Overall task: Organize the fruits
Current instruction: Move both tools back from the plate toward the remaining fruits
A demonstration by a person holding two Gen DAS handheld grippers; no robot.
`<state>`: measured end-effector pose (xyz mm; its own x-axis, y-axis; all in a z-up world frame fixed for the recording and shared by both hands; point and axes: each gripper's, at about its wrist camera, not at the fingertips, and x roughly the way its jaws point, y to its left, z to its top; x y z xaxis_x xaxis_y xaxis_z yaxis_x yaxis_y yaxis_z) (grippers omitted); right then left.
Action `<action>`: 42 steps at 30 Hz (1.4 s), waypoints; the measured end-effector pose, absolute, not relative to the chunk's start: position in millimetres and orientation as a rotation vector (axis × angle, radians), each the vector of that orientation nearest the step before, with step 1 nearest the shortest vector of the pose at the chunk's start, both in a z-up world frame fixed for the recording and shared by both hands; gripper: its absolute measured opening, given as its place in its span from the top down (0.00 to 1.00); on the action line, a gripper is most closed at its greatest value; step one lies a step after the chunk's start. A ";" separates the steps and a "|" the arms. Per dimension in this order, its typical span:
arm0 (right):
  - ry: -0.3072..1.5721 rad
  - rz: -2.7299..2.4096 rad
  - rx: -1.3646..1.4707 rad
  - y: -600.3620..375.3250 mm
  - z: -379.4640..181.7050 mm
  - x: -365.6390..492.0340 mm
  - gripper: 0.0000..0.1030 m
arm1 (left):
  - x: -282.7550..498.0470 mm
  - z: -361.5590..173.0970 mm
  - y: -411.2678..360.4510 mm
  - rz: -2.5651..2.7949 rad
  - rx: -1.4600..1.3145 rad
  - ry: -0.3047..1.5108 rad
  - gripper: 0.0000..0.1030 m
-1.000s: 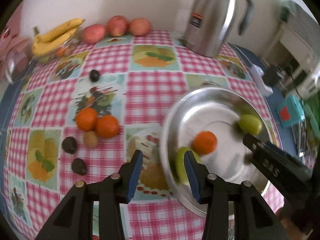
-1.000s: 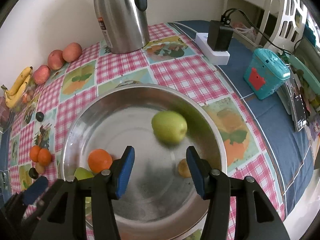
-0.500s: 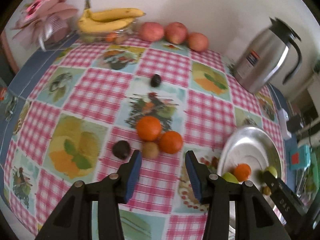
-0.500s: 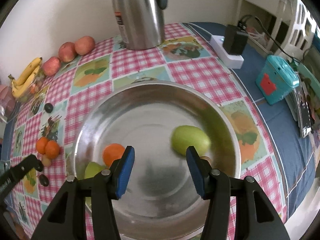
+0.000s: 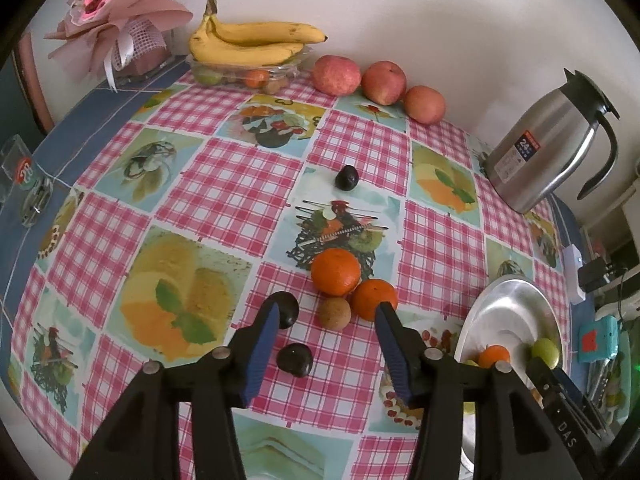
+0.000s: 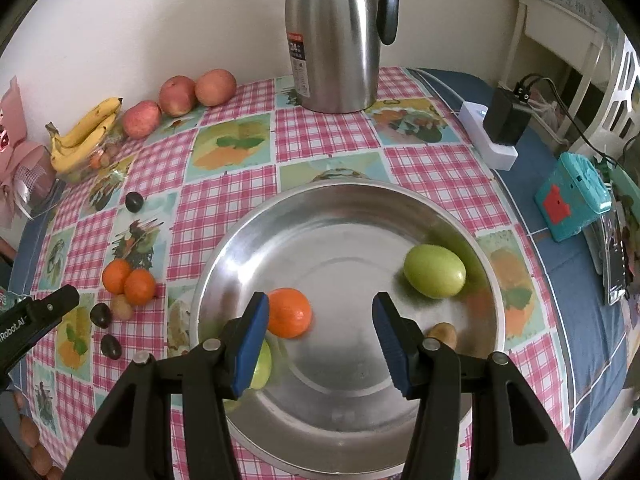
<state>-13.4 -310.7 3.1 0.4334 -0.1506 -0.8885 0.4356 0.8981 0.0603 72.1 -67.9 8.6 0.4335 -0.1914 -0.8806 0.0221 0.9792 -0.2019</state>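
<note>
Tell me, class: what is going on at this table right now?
A person with a gripper in each hand is sorting fruit into a metal bowl. The bowl already holds an orange, green fruits and a small brown one. The left gripper, jaws opening and holding nothing, hovers over the loose pile on the checked tablecloth: two oranges, a small brown fruit and dark plums. The right gripper hangs open and empty above the bowl.

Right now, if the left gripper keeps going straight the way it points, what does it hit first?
Probably the small brown fruit, which sits between the opening, empty jaws of the left gripper. The two oranges lie just beyond it. Depth is uncertain; it might meet the checked tablecloth first.
</note>
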 end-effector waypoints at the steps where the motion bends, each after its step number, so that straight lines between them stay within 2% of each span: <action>1: 1.066 -0.371 0.303 -311.2 2.5 -13.9 0.47 | 71.9 8.6 -68.8 -0.133 -0.167 1.117 0.44; 9: 1.091 -0.357 0.312 -311.3 -5.5 -13.2 0.47 | 72.4 4.4 -71.6 -0.126 -0.152 1.131 0.40; 11: 1.096 -0.356 0.313 -310.9 -7.3 -12.7 0.46 | 72.6 2.8 -72.4 -0.121 -0.147 1.137 0.34; 13: 1.101 -0.360 0.307 -310.4 -9.3 -12.3 0.37 | 73.0 0.7 -72.8 -0.115 -0.138 1.142 0.22; 14: 1.103 -0.363 0.303 -310.3 -10.0 -11.8 0.29 | 73.3 -0.7 -73.7 -0.111 -0.130 1.145 0.19; 15: 1.105 -0.365 0.297 -310.1 -10.8 -11.3 0.23 | 73.7 -2.3 -74.6 -0.107 -0.121 1.145 0.12; 16: 1.104 -0.368 0.287 -309.4 -11.7 -11.1 0.21 | 73.7 -3.3 -74.9 -0.104 -0.114 1.144 0.02; 17: 1.102 -0.370 0.277 -308.7 -11.8 -10.5 0.18 | 73.6 -3.9 -75.4 -0.101 -0.106 1.138 0.00; 20: 1.094 -0.383 0.239 -306.8 -11.4 -10.1 0.04 | 73.0 -3.2 -76.1 -0.088 -0.080 1.118 0.00; 42: 1.025 -0.361 0.248 -297.7 -0.2 -12.5 0.04 | 67.8 6.9 -77.4 -0.112 0.005 1.072 0.00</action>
<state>-12.5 -297.7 -0.2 0.4679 -0.1759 -0.8661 0.4053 0.9136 0.0334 67.8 -77.4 6.9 0.4732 -0.0890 -0.8765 0.0937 0.9943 -0.0504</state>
